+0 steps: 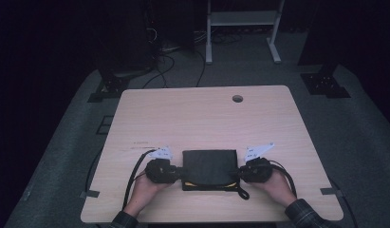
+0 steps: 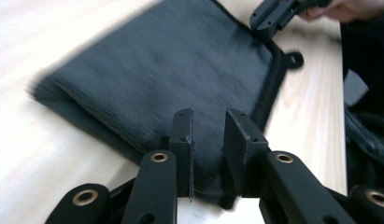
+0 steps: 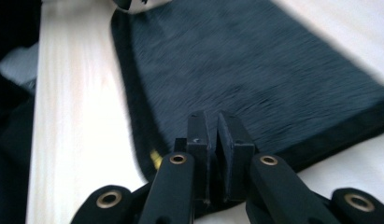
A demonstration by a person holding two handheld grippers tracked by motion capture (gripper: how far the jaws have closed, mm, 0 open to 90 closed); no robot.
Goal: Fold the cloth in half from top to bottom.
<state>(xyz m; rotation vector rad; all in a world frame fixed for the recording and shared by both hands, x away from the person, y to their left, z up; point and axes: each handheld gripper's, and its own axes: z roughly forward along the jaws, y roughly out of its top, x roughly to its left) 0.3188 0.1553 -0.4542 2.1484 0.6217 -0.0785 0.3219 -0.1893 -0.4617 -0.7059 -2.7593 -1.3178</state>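
Note:
A folded black cloth (image 1: 209,166) (image 2: 180,70) (image 3: 255,70) lies flat near the table's front edge, with a yellow strip (image 1: 209,184) (image 3: 155,158) peeking out underneath and a small loop (image 1: 242,194) (image 2: 295,59) at its near right corner. My left gripper (image 1: 179,173) (image 2: 208,121) sits at the cloth's left edge, jaws a little apart over the fabric, not pinching it. My right gripper (image 1: 239,173) (image 3: 216,123) is at the right edge, its jaws almost together on the cloth's hem. The right gripper's jaws (image 2: 269,16) also touch the cloth's far edge in the left gripper view.
The light wooden table (image 1: 202,118) has a round cable hole (image 1: 237,98) at the back. Behind it stand a white metal frame (image 1: 240,19) and cables on the dark floor. Each gripper trails a black cable (image 1: 133,175) toward the person.

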